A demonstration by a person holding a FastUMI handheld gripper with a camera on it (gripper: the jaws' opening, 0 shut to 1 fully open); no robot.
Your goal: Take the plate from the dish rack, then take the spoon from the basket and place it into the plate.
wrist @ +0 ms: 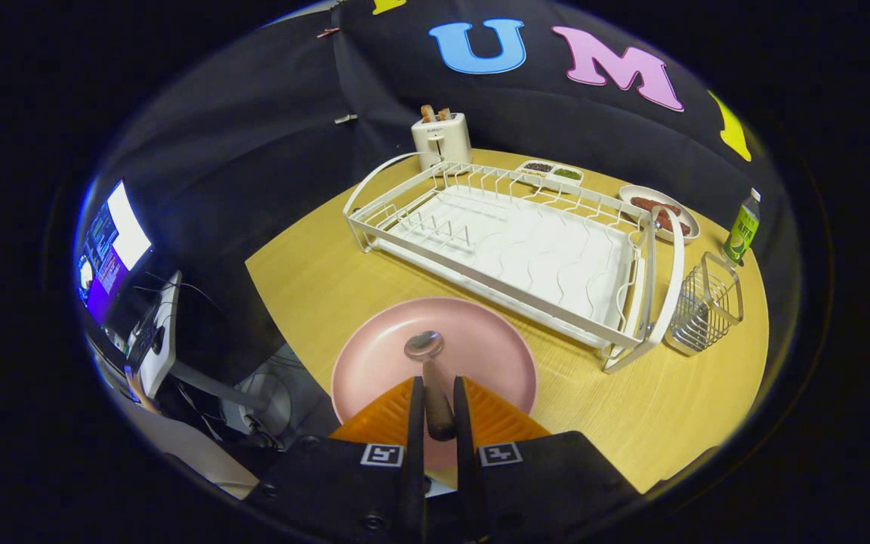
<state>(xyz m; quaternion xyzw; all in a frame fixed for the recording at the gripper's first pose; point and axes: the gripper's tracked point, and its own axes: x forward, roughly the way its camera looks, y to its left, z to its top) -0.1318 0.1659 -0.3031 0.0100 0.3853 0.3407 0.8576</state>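
A pink plate (473,355) lies flat on the wooden table just ahead of my gripper (435,404). Between my two fingers I hold a spoon (430,374) by its dark handle. Its metal bowl points forward over the middle of the plate, close to its surface; I cannot tell whether it touches. Both fingers press on the handle. Beyond the plate stands the white wire dish rack (510,242), with no dishes in it. The small wire basket (703,306) sits to the right of the rack, with nothing visible inside.
A white toaster (441,138) stands behind the rack. A divided dish (552,172), a plate of food (658,211) and a green bottle (743,227) line the table's far right. A monitor (114,249) and cables sit off the table's left edge.
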